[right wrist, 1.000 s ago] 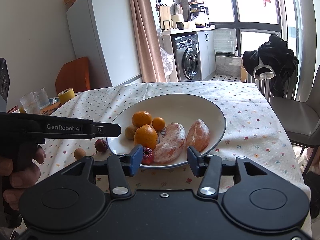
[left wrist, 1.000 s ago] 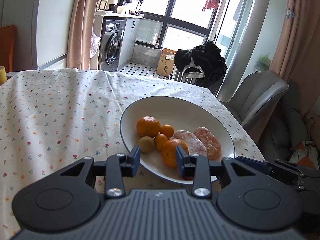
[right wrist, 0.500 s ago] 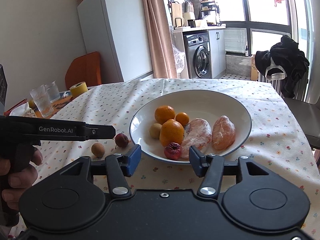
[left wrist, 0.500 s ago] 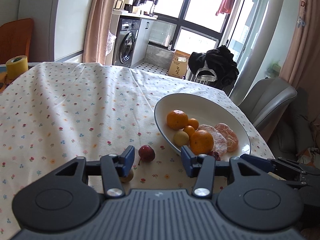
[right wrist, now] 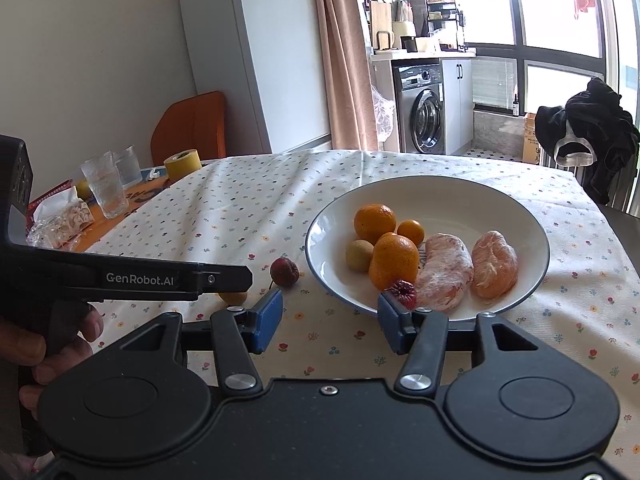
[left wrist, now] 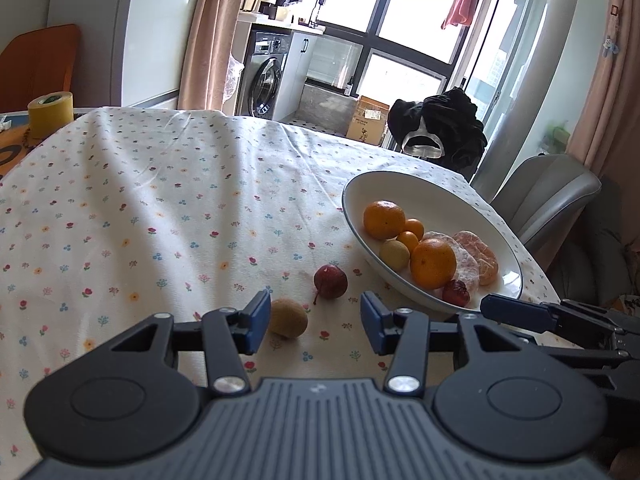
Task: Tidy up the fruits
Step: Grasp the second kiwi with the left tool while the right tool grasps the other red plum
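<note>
A white bowl (left wrist: 400, 184) (right wrist: 440, 192) on the flowered tablecloth holds oranges (left wrist: 433, 263) (right wrist: 393, 261), peeled citrus pieces (right wrist: 494, 264), a small tan fruit (right wrist: 359, 255) and a dark red fruit (left wrist: 455, 293) (right wrist: 401, 293). Two loose fruits lie on the cloth left of the bowl: a red one (left wrist: 330, 281) (right wrist: 284, 271) and a tan one (left wrist: 288, 317) (right wrist: 233, 297). My left gripper (left wrist: 313, 322) is open, the tan fruit just inside its left finger. My right gripper (right wrist: 330, 322) is open and empty, in front of the bowl's near rim.
A yellow tape roll (left wrist: 50, 113) (right wrist: 183, 163), two glasses (right wrist: 105, 189) and crumpled wrappers (right wrist: 60, 220) sit at the table's far left. A grey chair (left wrist: 548, 196) stands beyond the right table edge. A hand (right wrist: 48, 344) holds the left gripper's handle.
My left gripper has swung left from the bowl toward the two loose fruits and opened wider. The right gripper has drawn back and shifted left, so the bowl sits further right in its view.
</note>
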Motion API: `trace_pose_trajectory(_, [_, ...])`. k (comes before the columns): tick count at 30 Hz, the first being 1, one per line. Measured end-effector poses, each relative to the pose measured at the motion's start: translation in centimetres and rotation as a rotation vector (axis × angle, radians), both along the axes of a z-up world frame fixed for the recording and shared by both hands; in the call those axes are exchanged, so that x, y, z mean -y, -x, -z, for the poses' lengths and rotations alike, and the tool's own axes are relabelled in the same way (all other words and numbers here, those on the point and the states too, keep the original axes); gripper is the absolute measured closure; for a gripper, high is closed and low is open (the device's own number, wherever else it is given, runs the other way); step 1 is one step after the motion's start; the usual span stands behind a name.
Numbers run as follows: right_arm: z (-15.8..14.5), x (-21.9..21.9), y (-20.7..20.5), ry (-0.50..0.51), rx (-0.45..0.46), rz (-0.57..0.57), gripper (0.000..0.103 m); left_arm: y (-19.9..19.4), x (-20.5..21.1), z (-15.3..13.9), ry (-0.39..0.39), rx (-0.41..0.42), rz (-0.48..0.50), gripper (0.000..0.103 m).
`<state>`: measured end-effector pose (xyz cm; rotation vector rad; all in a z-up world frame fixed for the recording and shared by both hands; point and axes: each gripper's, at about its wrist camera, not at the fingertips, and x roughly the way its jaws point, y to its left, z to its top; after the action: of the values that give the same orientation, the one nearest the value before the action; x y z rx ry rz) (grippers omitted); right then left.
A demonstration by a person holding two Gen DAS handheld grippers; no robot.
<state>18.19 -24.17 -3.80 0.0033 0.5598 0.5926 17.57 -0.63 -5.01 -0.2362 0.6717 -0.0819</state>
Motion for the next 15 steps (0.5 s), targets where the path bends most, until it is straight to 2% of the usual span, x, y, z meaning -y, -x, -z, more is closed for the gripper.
trace_pose_trajectory(8, [0.0, -1.2, -0.1, 0.014, 0.001, -0.027, 0.051, -0.4, -0.3, 1.2, -0.004, -0.015, -0.005, 0.063])
trace_pose_trajectory(11, [0.1, -1.5, -0.1, 0.016, 0.002, -0.039, 0.051, -0.4, -0.4, 1.4, -0.023, -0.006, -0.018, 0.074])
trace_pose_trajectory(12, [0.1, -1.6, -0.1, 0.018, 0.003, -0.042, 0.051, -0.5, -0.6, 1.4, -0.018, -0.011, -0.018, 0.082])
trace_pose_trajectory(15, [0.1, -2.2, -0.2, 0.019, 0.001, -0.057, 0.052, -0.2, -1.2, 1.4, 0.003, -0.012, -0.018, 0.082])
